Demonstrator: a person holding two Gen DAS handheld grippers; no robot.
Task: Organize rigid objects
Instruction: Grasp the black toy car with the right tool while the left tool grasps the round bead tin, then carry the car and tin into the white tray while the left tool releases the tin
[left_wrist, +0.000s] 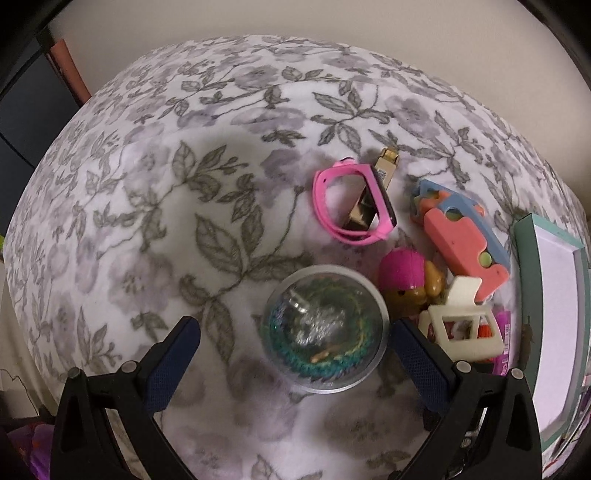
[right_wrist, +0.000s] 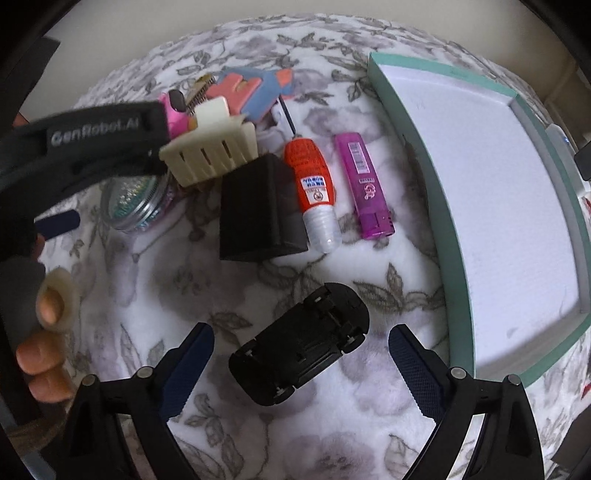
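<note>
My left gripper (left_wrist: 295, 328) is open, its fingers on either side of a clear round jar (left_wrist: 325, 328) holding sparkly green stuff; neither finger touches it. My right gripper (right_wrist: 301, 336) is open around an upside-down black toy car (right_wrist: 301, 356) lying on the floral blanket. The jar also shows in the right wrist view (right_wrist: 135, 205) under the left gripper's body (right_wrist: 92, 147). A teal-edged white box (right_wrist: 491, 206) lies open at the right.
Near the jar lie a pink watch band (left_wrist: 351, 206), a coral and blue toy (left_wrist: 461, 236), a pink-capped brown figure (left_wrist: 410, 284) and a cream plastic piece (left_wrist: 461, 325). A black block (right_wrist: 262, 210), a red-labelled bottle (right_wrist: 314, 184) and a purple lighter (right_wrist: 365, 184) lie beyond the car.
</note>
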